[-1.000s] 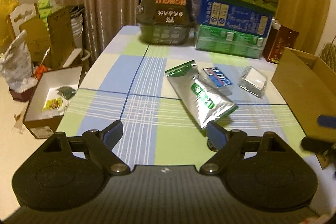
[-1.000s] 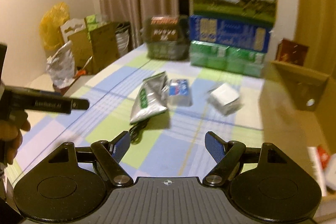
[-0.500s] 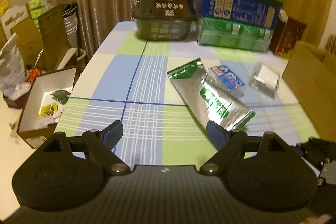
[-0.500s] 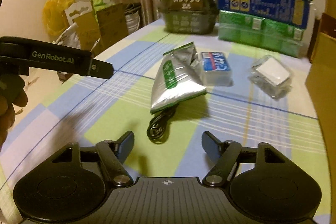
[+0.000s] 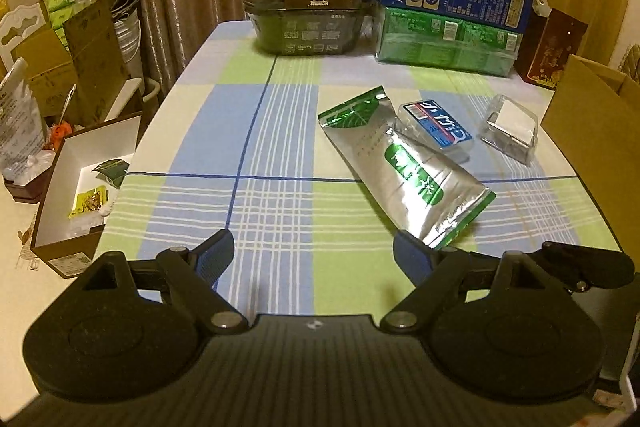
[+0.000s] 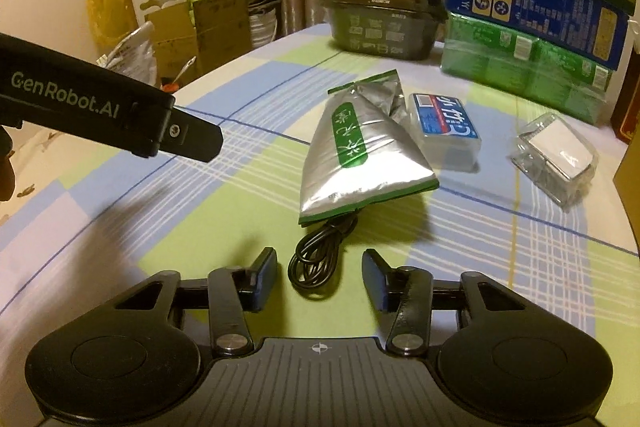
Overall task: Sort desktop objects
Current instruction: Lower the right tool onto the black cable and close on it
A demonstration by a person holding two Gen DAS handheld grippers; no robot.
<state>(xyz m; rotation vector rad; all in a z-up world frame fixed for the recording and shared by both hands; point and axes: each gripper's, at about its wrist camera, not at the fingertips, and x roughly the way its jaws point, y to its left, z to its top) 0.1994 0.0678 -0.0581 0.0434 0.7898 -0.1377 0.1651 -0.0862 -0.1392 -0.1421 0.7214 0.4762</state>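
A silver and green foil pouch (image 5: pixel 404 171) (image 6: pixel 356 155) lies mid-table, its near end resting over a coiled black cable (image 6: pixel 320 251). Beside the pouch sit a blue-labelled clear box (image 5: pixel 436 131) (image 6: pixel 446 127) and a clear case holding a white block (image 5: pixel 510 131) (image 6: pixel 556 157). My right gripper (image 6: pixel 320 277) is open, low over the cloth, with the cable coil between its fingers. Over the near part of the table my left gripper (image 5: pixel 312 253) is open and holds nothing; its body (image 6: pixel 112 107) shows at the left of the right wrist view.
Stacked at the table's far end are a dark plastic container (image 5: pixel 308 15) and milk cartons (image 5: pixel 452 19). A cardboard box (image 5: pixel 596 139) stands at the right edge. Off the left edge sits an open white-lined box (image 5: pixel 80 187) among bags and cartons.
My right gripper has moved forward and down until the cable coil lies between its fingers, which have narrowed. The left gripper has tilted slightly and stays open.
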